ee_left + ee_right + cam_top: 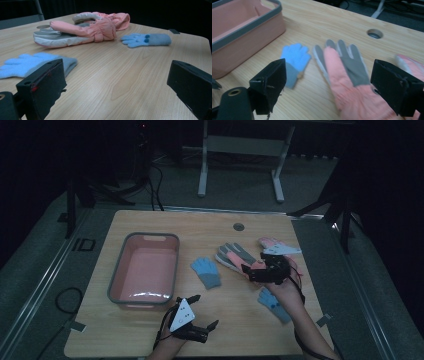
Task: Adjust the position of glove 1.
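High view puts the right tongs (248, 272) over the cuff end of a pink ski glove (235, 256) near the middle-right of the bench (220, 227). The glove lies flat, palm up, with its grey fingers pointing away from the tongs toward the far-left. In the right gripper view the same pink glove (347, 75) runs up between the two black jaws, which stand wide apart on either side of it; the cuff passes under them, and whether a jaw touches the fabric cannot be told. These tongs are released and hold nothing.

The left tongs (206, 311) hover over the near edge of the bench, well apart from the gloves, jaws spread wide and empty. They sit just beside the near corner of the pink tub (144, 268).

A second pink glove (272, 245) lies just behind the right tongs; in the left gripper view it is stacked partly against the first one. A small blue knit glove (206, 272) rests between the tub and the pink ski glove, its fingers pointing away and its grey cuff nearer. Another blue knit glove (274, 304) lies beside the right forearm; the left gripper view shows two darker blue dots on it (147, 40).

The ski gloves look padded and puffy, with a gathered wrist and smooth grey palm panels. The blue gloves are soft and fuzzy. The tub is a rounded rectangle of pink plastic with a grey rim, and the bench is pale wood grain with a round cable hole (238, 226).
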`<move>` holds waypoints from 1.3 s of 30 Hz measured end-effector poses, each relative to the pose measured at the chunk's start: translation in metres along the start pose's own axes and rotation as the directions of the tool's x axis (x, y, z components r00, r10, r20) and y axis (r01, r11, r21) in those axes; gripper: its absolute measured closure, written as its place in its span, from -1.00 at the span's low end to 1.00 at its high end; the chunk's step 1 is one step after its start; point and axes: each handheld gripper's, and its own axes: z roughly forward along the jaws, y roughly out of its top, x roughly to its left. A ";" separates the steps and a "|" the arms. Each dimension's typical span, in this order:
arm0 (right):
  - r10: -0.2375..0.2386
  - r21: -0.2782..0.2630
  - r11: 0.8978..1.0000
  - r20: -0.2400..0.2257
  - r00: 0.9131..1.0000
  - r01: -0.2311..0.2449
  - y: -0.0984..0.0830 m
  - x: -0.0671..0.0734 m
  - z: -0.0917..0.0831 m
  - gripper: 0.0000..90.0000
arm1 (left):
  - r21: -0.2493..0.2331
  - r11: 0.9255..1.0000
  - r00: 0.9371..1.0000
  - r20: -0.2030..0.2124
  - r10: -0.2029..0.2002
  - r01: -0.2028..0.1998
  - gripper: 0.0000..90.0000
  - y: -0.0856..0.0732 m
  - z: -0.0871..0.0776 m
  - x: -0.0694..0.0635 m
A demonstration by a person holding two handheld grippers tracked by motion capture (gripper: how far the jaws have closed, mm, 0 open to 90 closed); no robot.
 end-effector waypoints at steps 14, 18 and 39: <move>-0.106 0.011 0.994 -0.111 0.988 0.108 0.019 0.038 0.055 -0.21 | 0.000 1.000 1.000 0.009 -0.004 0.004 -0.96 0.000 0.000 0.000; -0.116 0.050 0.991 -0.170 0.979 0.126 0.019 0.048 0.075 -0.01 | 0.000 1.000 1.000 0.015 -0.003 0.003 -0.96 0.000 0.000 0.000; -0.220 0.232 0.932 -0.252 0.943 0.279 0.002 0.051 0.169 0.37 | 0.001 1.000 1.000 0.026 -0.005 0.005 -0.96 0.000 0.000 0.000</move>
